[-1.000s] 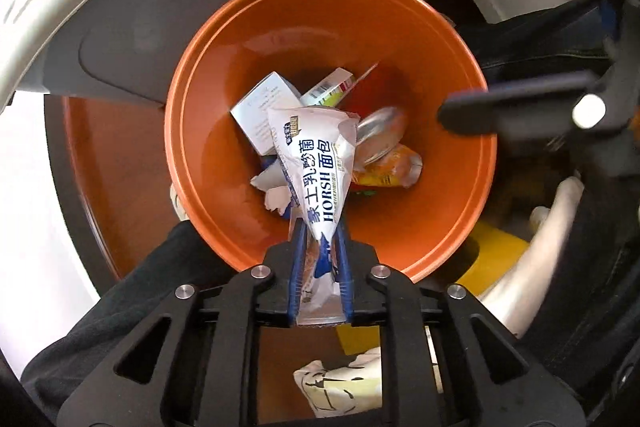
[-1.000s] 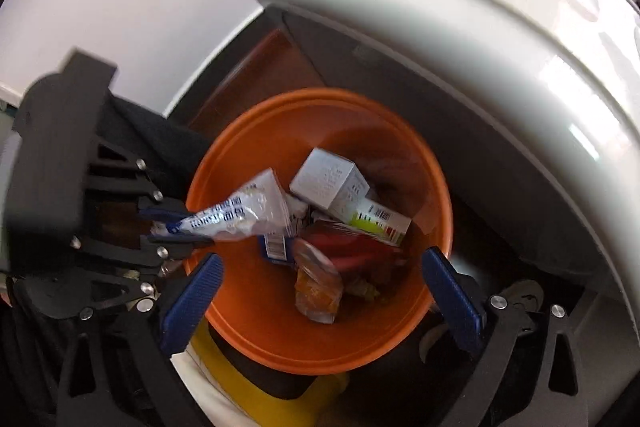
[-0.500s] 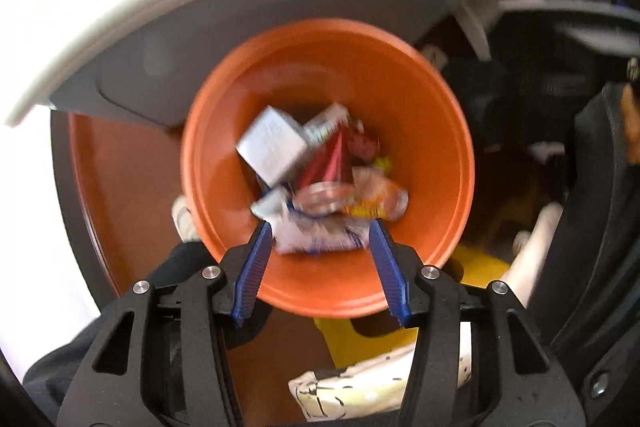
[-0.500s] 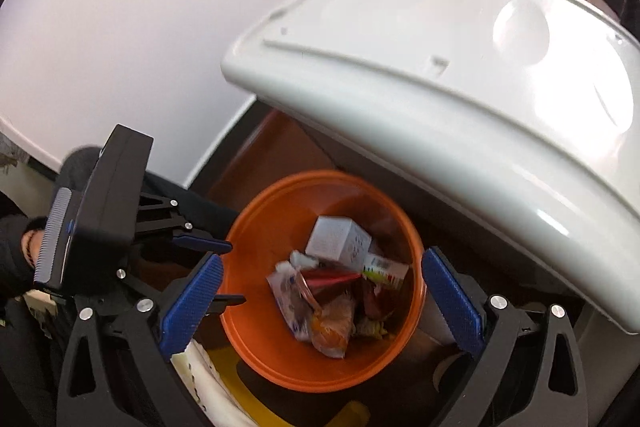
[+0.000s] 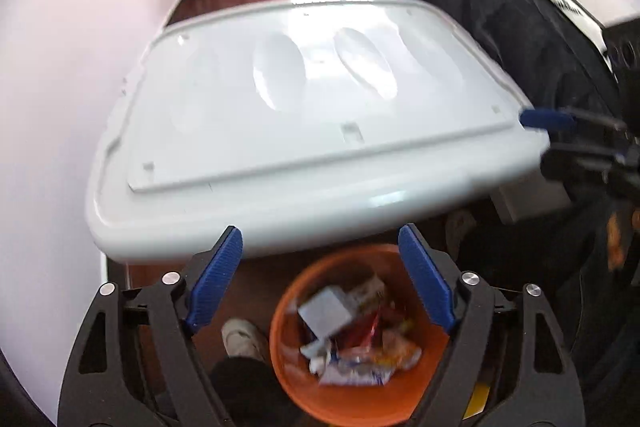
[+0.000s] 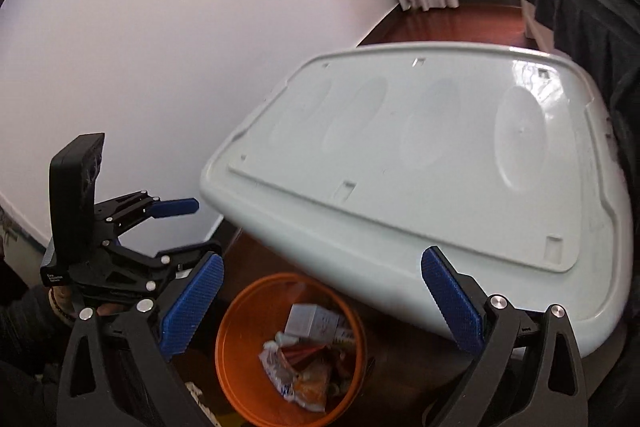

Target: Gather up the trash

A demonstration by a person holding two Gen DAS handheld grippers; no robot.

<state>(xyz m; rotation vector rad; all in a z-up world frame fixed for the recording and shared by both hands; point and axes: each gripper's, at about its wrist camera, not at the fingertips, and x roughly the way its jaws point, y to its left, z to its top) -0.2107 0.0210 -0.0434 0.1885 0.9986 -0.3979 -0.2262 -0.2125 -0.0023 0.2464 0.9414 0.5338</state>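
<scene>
your left gripper [image 5: 320, 279] hangs wide open w/ nothing between its blue pads [image 5: 216, 279], above the orange bin [image 5: 288, 379] on the floor. your right gripper [image 6: 320, 303] is spread open too, empty, over the same bin [image 6: 232, 359]. trash sits inside the bin: a white box [image 5: 324, 311], a crumpled wrapper [image 5: 356, 371] nearest you, red and orange packets btwn them. the white table [image 5: 280, 131] fills the far half of both views, its near edge overhanging the bin's far rim. your shoe [image 5: 240, 339] shows just left of the bin.
</scene>
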